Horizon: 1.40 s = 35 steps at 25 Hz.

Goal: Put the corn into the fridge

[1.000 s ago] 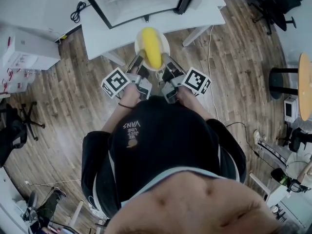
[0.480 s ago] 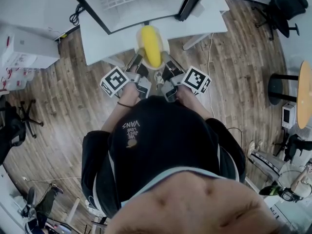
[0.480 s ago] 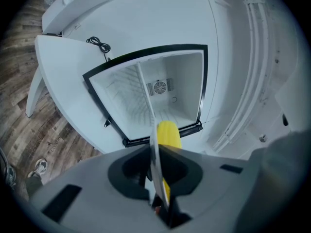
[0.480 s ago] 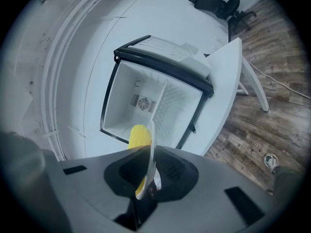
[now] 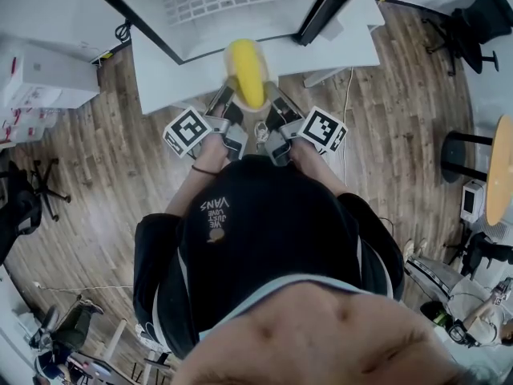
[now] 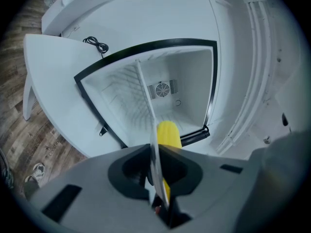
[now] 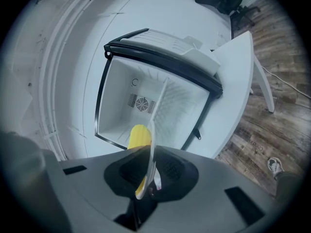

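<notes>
A yellow corn cob (image 5: 244,72) lies on a white plate (image 5: 270,77) that I carry between both grippers. The left gripper (image 5: 222,103) is shut on the plate's left rim and the right gripper (image 5: 276,103) on its right rim. In the left gripper view the plate (image 6: 151,130) shows edge-on between the jaws (image 6: 154,166), with the corn (image 6: 168,132) beyond it. The right gripper view shows the same: plate (image 7: 152,130), corn (image 7: 139,136), jaws (image 7: 148,171). Straight ahead the small fridge (image 5: 232,2) stands open, its white inside (image 6: 187,89) and wire shelf (image 7: 177,98) in sight.
The fridge sits on a white table (image 5: 168,70) with slanted legs (image 7: 265,89); its door (image 5: 329,6) hangs open at the right. A cable (image 5: 122,32) lies on the table. White boxes (image 5: 40,83) stand at the left, office chairs (image 5: 465,10) and a stool (image 5: 461,147) at the right.
Both grippers have carried the plate and corn forward toward the fridge, whose opening now sits closer above the corn. The grip on the plate is the same.
</notes>
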Available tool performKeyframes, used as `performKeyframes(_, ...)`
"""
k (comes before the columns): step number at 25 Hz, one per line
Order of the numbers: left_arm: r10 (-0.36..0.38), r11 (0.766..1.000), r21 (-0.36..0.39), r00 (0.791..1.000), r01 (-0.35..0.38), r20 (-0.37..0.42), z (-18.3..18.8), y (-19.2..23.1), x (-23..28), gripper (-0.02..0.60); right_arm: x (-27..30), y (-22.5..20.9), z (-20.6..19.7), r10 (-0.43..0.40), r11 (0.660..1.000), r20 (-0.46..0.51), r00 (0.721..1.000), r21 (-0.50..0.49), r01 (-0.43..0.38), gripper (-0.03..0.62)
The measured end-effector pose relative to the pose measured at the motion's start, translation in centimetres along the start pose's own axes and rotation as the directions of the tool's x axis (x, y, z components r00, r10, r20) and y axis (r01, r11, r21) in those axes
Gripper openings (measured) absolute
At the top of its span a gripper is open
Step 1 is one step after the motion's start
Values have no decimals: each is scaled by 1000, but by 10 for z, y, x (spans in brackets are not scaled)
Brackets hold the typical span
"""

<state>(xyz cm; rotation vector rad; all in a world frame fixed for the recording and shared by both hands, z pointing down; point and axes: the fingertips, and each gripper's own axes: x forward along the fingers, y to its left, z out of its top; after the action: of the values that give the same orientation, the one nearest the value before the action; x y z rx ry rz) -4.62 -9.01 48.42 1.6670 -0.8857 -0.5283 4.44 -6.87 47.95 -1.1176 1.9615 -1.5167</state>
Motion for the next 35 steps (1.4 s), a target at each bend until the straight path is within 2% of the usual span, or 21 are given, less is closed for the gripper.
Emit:
performKeyframes(4,0,1000,5,1000,0,11,4,-6,19,34,8,-1,20,10,1000,-10,1000,-6,-10,35)
performKeyframes(12,-6,1000,4,999,6,45,32,0,31,34,39,1,27,11,1000,-45,999,-25,-12,35)
performKeyframes(17,-1,1000,7,997,0,72,40,-1,46,34,52,2,43,44,998,-67,997,-35,-46,35)
performKeyframes(21,6,1000,5,995,-6,103,45,-2,53,34,58,-2,51,30,999,-99,995,-37,-34,35)
performKeyframes(31,18,1000,11,985,-20,170,58,-2,69,34,80,2,68,97,994,-157,983,-45,-105,35)
performKeyframes(35,20,1000,17,984,-23,178,63,-5,73,34,83,-2,73,69,996,-169,983,-48,-78,35)
